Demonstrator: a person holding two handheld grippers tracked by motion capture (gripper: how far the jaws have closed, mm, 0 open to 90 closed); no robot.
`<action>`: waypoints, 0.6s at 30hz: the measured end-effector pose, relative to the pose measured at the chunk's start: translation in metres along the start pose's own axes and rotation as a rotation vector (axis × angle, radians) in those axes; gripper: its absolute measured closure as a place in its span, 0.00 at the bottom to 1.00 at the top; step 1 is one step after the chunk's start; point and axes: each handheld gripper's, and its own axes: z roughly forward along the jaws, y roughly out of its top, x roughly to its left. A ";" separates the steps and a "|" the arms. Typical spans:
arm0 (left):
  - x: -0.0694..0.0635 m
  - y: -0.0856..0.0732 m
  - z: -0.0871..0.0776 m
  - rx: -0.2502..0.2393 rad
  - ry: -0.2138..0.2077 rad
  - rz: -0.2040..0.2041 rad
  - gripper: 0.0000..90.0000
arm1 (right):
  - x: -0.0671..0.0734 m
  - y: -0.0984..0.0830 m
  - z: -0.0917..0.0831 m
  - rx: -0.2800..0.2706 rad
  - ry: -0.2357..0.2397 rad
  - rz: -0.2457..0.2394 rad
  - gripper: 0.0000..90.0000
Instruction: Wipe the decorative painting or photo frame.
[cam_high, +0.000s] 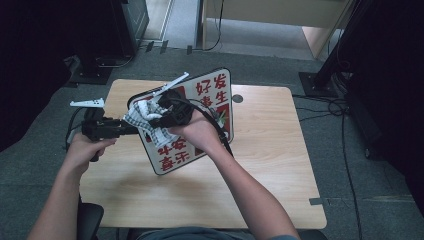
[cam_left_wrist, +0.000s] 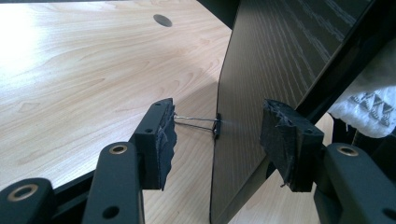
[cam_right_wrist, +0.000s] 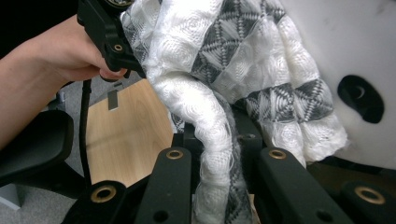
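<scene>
Right now the sign board (cam_high: 212, 107) stands tilted near the middle of the high view, over the wooden tabletop (cam_high: 270, 150). It is white with red writing on the front. Its lower part is hidden behind the right hand (cam_high: 197, 132) and the cloth (cam_high: 145, 120).

The right claw (cam_right_wrist: 219, 154) is squeezed tight on the checked cloth (cam_right_wrist: 243, 79), which bunches up between the black jaws at the bottom middle of the right gripper view. The cloth lies against the white face of the board (cam_right_wrist: 355, 42) at the upper right. I cannot tell how much of the cloth touches it.

The left claw (cam_left_wrist: 217, 128) stands wide, with one jaw on each side of the board's dark edge (cam_left_wrist: 280, 60). The right pad looks to be on the dark back. The left pad is off it, by a thin wire clip (cam_left_wrist: 196, 122) on the edge. The board's top and bottom are cut off there.
</scene>
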 end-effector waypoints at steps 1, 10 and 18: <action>0.000 0.000 0.000 0.000 0.000 0.000 0.50 | 0.000 -0.001 0.001 0.000 -0.001 -0.002 0.90; 0.000 0.000 0.002 0.007 0.006 0.001 0.50 | -0.001 -0.008 0.006 0.014 0.004 0.003 0.90; 0.000 0.000 0.002 0.007 0.007 0.004 0.50 | -0.002 -0.016 0.011 0.019 0.016 0.020 0.90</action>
